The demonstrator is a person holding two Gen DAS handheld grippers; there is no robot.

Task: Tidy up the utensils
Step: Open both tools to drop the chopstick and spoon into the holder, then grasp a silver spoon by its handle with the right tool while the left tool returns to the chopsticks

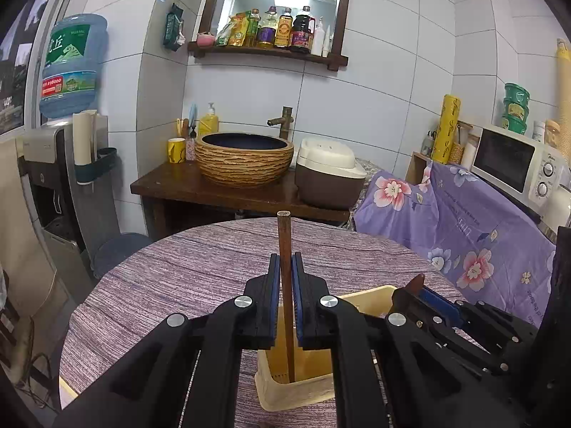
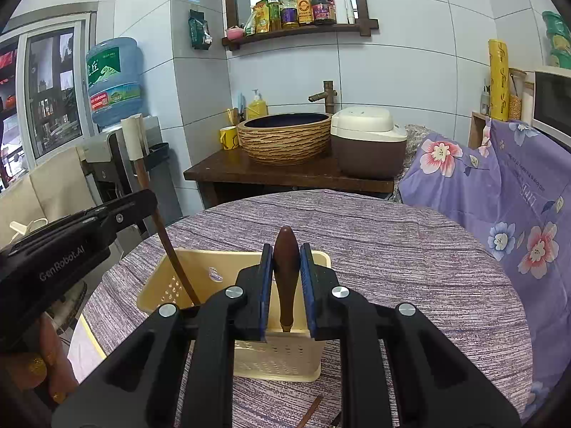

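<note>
My left gripper (image 1: 285, 260) is shut on a thin brown chopstick (image 1: 284, 235) that stands nearly upright. Its lower end is inside the cream perforated utensil holder (image 1: 296, 390) on the purple striped table (image 1: 171, 271). My right gripper (image 2: 286, 249) is shut on a dark brown wooden utensil handle (image 2: 286, 264), whose lower end dips into the same holder (image 2: 214, 255). In the right wrist view the left gripper (image 2: 151, 201) comes in from the left with the chopstick (image 2: 175, 260) slanting down into the holder. The right gripper (image 1: 415, 290) shows at the right of the left wrist view.
A loose brown stick (image 2: 311, 410) lies on the table near its front edge. Behind the table stand a dark counter with a woven-look basin (image 1: 244, 158) and a rice cooker (image 1: 328, 174). A floral purple cloth (image 1: 464, 228) and a microwave (image 1: 517, 167) are at right, a water dispenser (image 1: 71, 67) at left.
</note>
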